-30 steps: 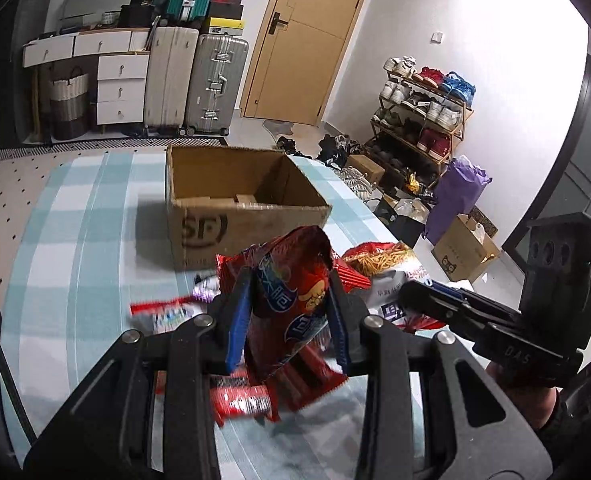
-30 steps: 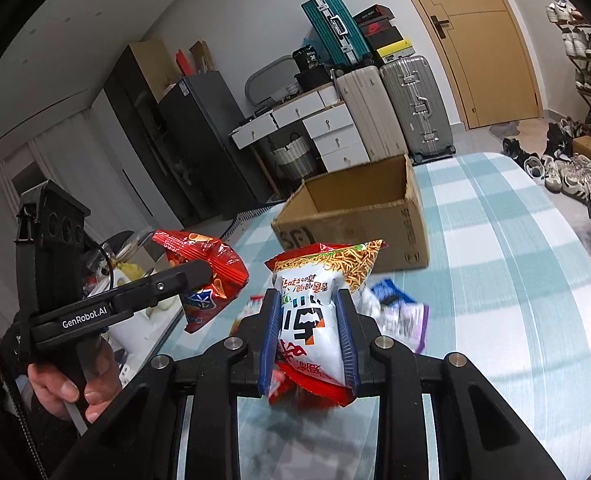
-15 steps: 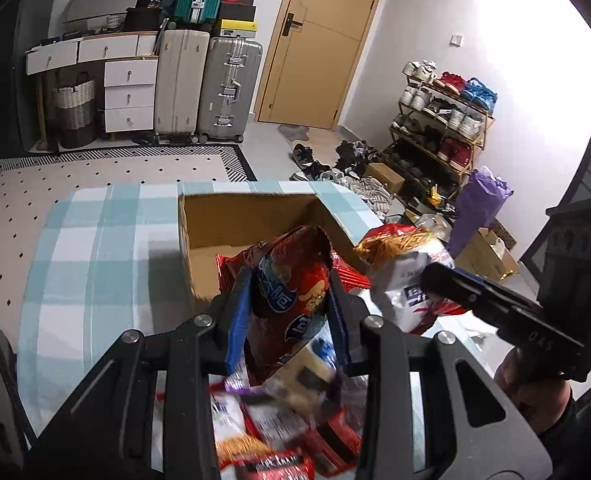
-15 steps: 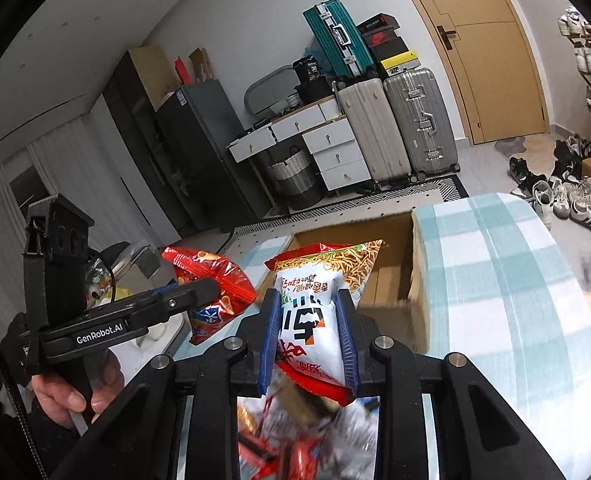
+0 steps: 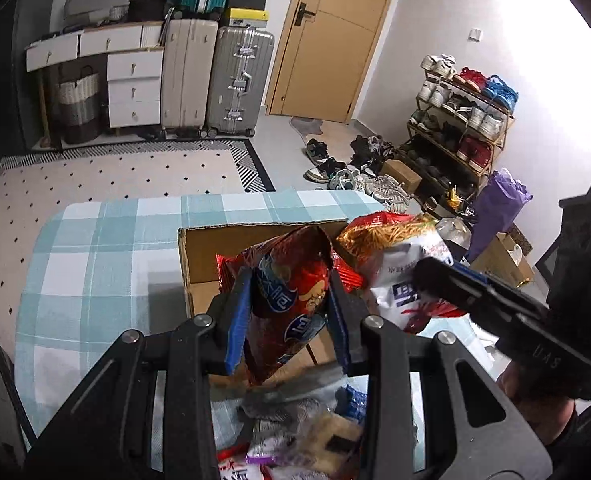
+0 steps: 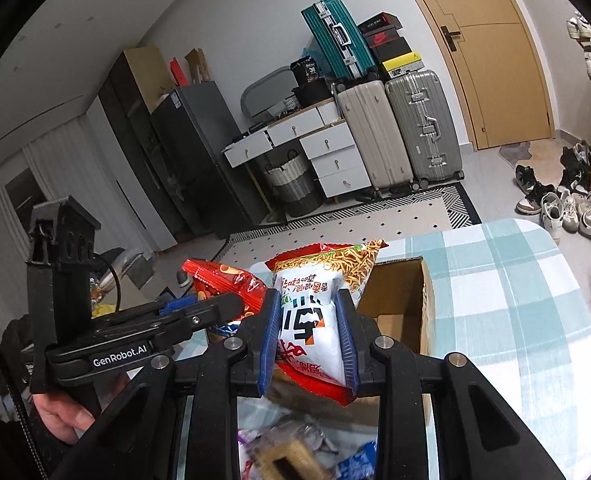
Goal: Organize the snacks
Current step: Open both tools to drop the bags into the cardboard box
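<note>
My left gripper point(image 5: 289, 316) is shut on a red snack bag point(image 5: 291, 292), held upright over the near edge of an open cardboard box point(image 5: 199, 252). My right gripper point(image 6: 309, 336) is shut on a white and red noodle-snack bag point(image 6: 309, 316), held above the same box point(image 6: 423, 304). In the left wrist view the white bag point(image 5: 399, 280) and the right gripper's finger sit just to the right of the red one. In the right wrist view the red bag point(image 6: 231, 280) and the left gripper appear to the left. Several small snack packets point(image 5: 295, 436) lie on the table below both grippers.
The box stands on a table with a blue and white checked cloth point(image 5: 95, 264). A hand point(image 6: 63, 416) holds the left gripper's handle. Beyond the table are a patterned rug point(image 5: 115, 172), suitcases point(image 5: 239, 80), drawers, a door and a shoe rack point(image 5: 459, 120).
Both grippers, each keeping its bag, have moved forward over the loose snack packets to the box, which now lies directly beneath the bags instead of ahead of them.
</note>
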Motion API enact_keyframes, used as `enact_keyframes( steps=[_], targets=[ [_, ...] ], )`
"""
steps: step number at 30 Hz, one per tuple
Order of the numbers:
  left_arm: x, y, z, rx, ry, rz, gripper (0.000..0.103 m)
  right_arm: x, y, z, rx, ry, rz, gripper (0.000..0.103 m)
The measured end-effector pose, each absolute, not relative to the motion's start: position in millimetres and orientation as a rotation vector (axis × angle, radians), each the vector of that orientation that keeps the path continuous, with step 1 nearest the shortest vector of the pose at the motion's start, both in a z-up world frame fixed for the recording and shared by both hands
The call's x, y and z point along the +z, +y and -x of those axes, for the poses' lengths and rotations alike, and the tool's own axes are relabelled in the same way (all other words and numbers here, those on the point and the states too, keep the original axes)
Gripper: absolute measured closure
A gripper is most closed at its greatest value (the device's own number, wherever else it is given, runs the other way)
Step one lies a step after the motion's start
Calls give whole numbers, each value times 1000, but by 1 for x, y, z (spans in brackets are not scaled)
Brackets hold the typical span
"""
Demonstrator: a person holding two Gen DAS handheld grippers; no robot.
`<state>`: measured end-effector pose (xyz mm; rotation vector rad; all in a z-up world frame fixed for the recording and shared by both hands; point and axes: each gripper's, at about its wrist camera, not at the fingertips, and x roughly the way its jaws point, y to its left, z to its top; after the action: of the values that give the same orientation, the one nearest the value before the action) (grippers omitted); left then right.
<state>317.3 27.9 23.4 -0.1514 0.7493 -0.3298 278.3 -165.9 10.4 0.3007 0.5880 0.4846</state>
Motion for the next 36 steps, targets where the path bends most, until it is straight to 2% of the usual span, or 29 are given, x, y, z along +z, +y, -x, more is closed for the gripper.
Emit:
enact_keyframes(
  steps=[10,11,12,13,14,15,16,32,36],
  targets=[
    [-16,24,-356,-319,791,109,67,-23,-157,-309,429,643,-244,74],
    [-19,22,-357,-299,780,84,67,-26,-157,-312,413,646,-236,68],
    [-19,21,-356,-277,774,68,62,-29,-158,-314,405,649,-237,60],
    [-20,21,-356,-260,770,58,53,-31,-161,-315,402,648,-248,44],
    [-20,22,-354,-269,768,61,48,-33,-164,-315,396,645,-260,34],
    [-19,23,-352,-271,761,65,41,-34,-168,-313,390,637,-274,33],
    [-18,25,-350,-262,750,67,40,-34,-172,-313,393,635,-281,33],
    [4,50,-279,-183,723,99,40,-3,-177,-250,378,588,-214,33],
    [15,51,-254,-159,707,101,31,8,-177,-224,374,565,-199,33]
  ],
)
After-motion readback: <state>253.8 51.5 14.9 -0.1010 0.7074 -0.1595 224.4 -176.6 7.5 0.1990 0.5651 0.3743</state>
